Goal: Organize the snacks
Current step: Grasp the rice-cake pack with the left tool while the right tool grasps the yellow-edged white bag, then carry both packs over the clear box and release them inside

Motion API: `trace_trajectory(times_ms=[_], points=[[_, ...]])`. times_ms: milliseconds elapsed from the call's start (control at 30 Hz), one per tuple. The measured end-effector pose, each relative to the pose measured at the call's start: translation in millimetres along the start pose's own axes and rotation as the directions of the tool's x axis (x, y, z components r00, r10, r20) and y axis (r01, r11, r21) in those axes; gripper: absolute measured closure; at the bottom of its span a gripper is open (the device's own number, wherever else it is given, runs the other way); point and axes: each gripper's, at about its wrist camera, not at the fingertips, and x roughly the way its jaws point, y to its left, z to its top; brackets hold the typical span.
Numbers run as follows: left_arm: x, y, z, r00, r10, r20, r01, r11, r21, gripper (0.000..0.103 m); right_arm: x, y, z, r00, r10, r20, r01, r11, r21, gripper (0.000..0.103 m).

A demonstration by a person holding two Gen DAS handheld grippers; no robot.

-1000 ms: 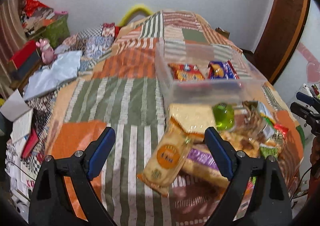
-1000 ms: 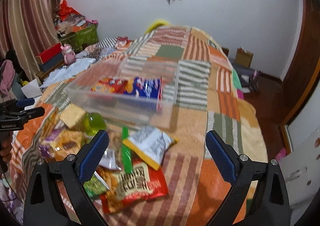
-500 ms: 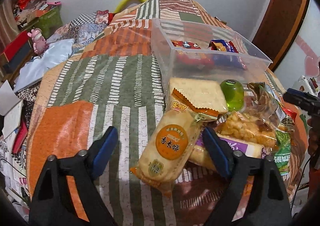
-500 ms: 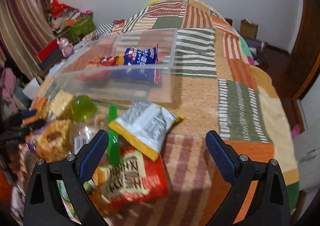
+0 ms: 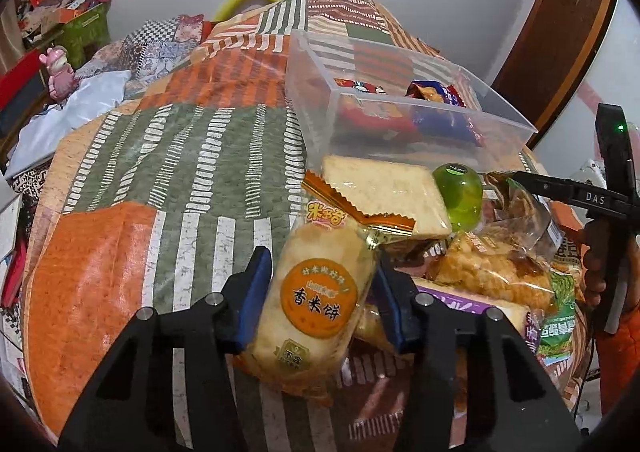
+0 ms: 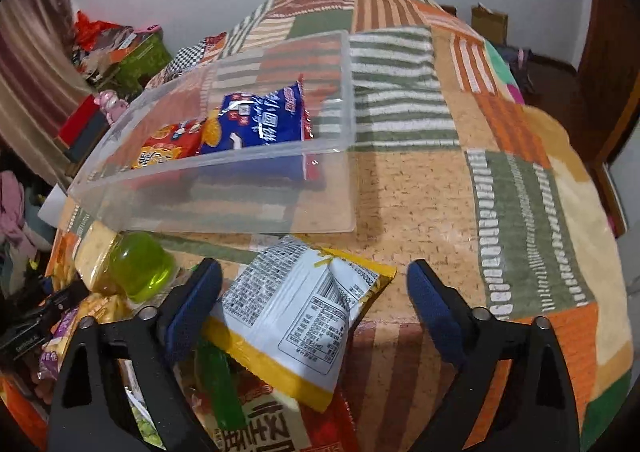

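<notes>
A clear plastic bin (image 5: 400, 123) (image 6: 224, 187) sits on the patchwork bed and holds a red packet (image 6: 168, 147) and a blue packet (image 6: 260, 119). A pile of snacks lies in front of it. My left gripper (image 5: 320, 292) straddles a rice-cracker packet with an orange round label (image 5: 316, 292); its blue pads sit against both sides of it. My right gripper (image 6: 312, 304) is open around a white-and-yellow packet (image 6: 296, 320), pads apart from it. The right gripper also shows in the left wrist view (image 5: 580, 199).
In the pile: a square cracker pack (image 5: 384, 195), a green jelly cup (image 5: 460, 191) (image 6: 140, 264), a red packet (image 6: 272, 424) and a purple packet (image 5: 472, 304). Clutter and boxes (image 5: 60, 23) stand left of the bed. A wooden door (image 5: 560, 31) is at the right.
Both grippers moved down and forward toward the snack pile. The left gripper's fingers narrowed onto the rice-cracker packet. The right gripper came down around the white-and-yellow packet, still wide.
</notes>
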Motion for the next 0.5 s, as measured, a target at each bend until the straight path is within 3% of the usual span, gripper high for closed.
trace_trajectory(times_ms=[100, 233, 500], points=[[-2, 0, 0, 1.000, 0.018, 0.006, -0.018, 1.000, 0.005, 0.056, 0, -4, -2, 1.000, 0.013, -0.011, -0.013, 1.000, 0.010, 0.024], [-8, 2, 1, 0.999, 0.032, 0.022, -0.032, 1.000, 0.000, 0.058, -2, -5, -6, 1.000, -0.011, -0.022, 0.011, 1.000, -0.008, 0.048], [-32, -1, 10, 0.994, 0.053, 0.092, -0.053, 0.999, 0.003, 0.059, -23, -12, -12, 0.999, -0.028, 0.032, 0.028, 1.000, -0.008, 0.051]])
